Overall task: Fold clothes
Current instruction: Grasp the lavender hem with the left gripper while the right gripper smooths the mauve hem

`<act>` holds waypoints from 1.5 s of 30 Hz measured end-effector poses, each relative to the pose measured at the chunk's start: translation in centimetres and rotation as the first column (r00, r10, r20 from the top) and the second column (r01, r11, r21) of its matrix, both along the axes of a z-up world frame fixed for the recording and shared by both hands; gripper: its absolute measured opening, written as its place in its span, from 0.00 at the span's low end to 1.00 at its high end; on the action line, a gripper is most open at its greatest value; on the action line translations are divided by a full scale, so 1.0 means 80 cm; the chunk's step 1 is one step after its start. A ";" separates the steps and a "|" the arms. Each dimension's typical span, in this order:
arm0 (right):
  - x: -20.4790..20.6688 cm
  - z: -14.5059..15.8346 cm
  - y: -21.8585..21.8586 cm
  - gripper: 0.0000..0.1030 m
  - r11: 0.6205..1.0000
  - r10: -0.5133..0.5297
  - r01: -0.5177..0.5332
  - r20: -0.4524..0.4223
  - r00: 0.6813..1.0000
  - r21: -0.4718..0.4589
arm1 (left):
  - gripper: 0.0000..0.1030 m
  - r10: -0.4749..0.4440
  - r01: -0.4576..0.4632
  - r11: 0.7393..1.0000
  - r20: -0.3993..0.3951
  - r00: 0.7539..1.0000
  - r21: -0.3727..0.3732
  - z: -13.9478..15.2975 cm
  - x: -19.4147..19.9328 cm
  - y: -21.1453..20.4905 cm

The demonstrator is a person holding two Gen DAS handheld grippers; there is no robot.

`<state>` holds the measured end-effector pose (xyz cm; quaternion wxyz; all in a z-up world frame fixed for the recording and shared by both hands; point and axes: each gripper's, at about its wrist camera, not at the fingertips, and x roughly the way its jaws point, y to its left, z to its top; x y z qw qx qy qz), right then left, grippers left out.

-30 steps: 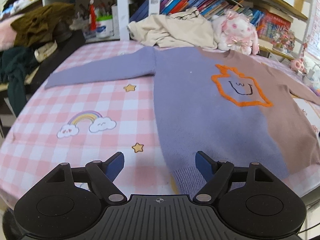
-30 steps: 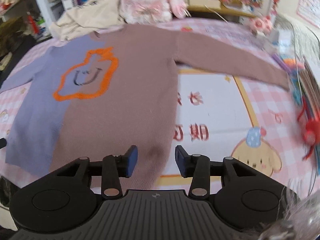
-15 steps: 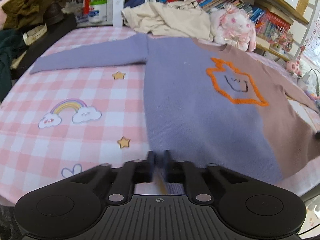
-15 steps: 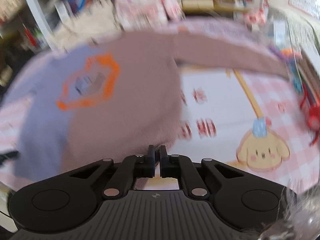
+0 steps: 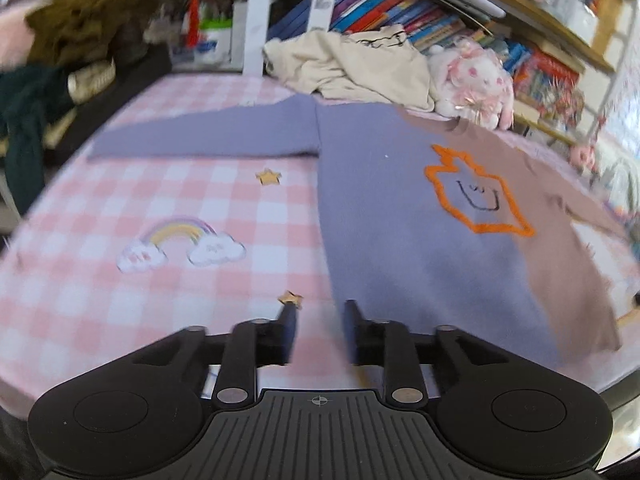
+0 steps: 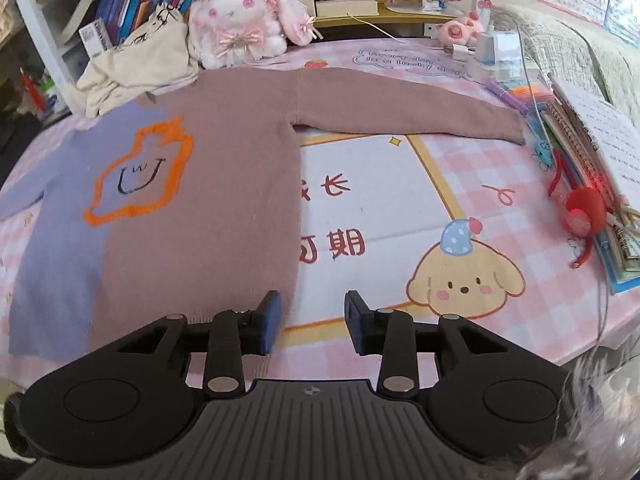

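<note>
Starting at the far left of the left wrist view, we see a heap of dark green and olive clothes [image 5: 48, 64] piled off the edge of the pink checked tablecloth [image 5: 100, 280]. The purple sleeve [image 5: 200, 136] of the sweater [image 5: 400, 240] stretches flat across the cloth, above a printed rainbow [image 5: 180, 240]. The sweater lies face up and spread out, purple on its left half and brown on its right, with an orange outlined smiling shape [image 5: 476, 196] at the chest.

Our left gripper [image 5: 318, 332] hovers at the sweater's near purple hem corner; its jaws have just been opening and stand partly spread with nothing between them, the right-hand finger over the knit's edge.

Behind the collar we find a crumpled cream garment [image 5: 360, 64], then a pink and white plush rabbit [image 6: 240, 20] before shelves of books.

In the right wrist view, our right gripper [image 6: 312, 318] sits at the brown hem corner, jaws likewise just opened, partly apart, pinching nothing. The brown sleeve [image 6: 400, 108] reaches out flat toward notebooks [image 6: 592, 152] and a red toy [image 6: 582, 210] at the table's right edge.
</note>
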<state>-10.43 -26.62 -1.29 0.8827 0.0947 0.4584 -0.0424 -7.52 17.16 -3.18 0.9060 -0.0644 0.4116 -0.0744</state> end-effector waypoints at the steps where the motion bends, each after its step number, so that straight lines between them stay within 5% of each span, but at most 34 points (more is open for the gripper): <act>1: 0.004 -0.003 0.000 0.32 1.000 -0.003 0.003 -0.005 1.000 0.008 | 0.29 0.007 -0.007 1.000 -0.013 1.000 -0.023 -0.003 0.002 0.000; 6: 0.021 -0.022 0.007 0.32 1.000 0.004 -0.003 -0.041 0.999 0.009 | 0.29 0.021 -0.022 1.000 -0.064 0.998 -0.006 -0.021 0.015 -0.018; 10: 0.024 -0.036 0.008 0.32 0.999 -0.005 0.007 -0.074 0.997 0.035 | 0.47 -0.001 0.003 0.999 -0.054 0.999 0.032 -0.023 0.018 -0.032; 14: 0.021 -0.036 0.012 0.30 0.998 -0.002 0.008 -0.076 0.997 0.070 | 0.48 -0.040 0.045 0.995 -0.056 0.998 0.091 -0.023 0.018 -0.043; 20: 0.012 -0.017 0.009 0.31 0.993 -0.051 0.050 0.003 0.999 0.111 | 0.47 -0.014 0.018 0.998 -0.062 0.998 0.060 -0.021 0.025 -0.037; 22: 0.013 -0.017 0.013 0.39 0.990 -0.026 0.025 0.001 1.000 0.139 | 0.46 -0.004 0.007 0.999 -0.062 0.998 0.054 -0.021 0.027 -0.038; 25: 0.014 -0.029 0.024 0.37 0.994 -0.002 0.006 -0.037 0.999 0.108 | 0.39 0.037 -0.035 0.999 -0.067 0.997 0.035 -0.021 0.027 -0.036; 28: 0.011 -0.036 0.034 0.19 0.998 0.034 -0.030 -0.059 0.998 0.063 | 0.05 0.056 -0.056 0.998 -0.076 0.996 0.001 -0.022 0.025 -0.035; 32: 0.011 -0.038 0.040 0.09 0.998 0.059 -0.057 -0.061 0.996 0.034 | 0.01 0.061 -0.062 0.998 -0.076 0.995 -0.013 -0.020 0.023 -0.036; 40: 0.028 -0.039 0.061 0.06 0.991 0.135 -0.135 -0.044 0.990 -0.009 | 0.00 0.052 -0.049 0.997 -0.060 0.997 0.055 -0.012 0.010 -0.019; 45: 0.014 -0.034 0.051 0.06 0.991 0.127 -0.129 -0.049 0.991 -0.030 | 0.00 0.050 -0.048 0.999 -0.081 0.996 0.022 -0.016 0.017 -0.010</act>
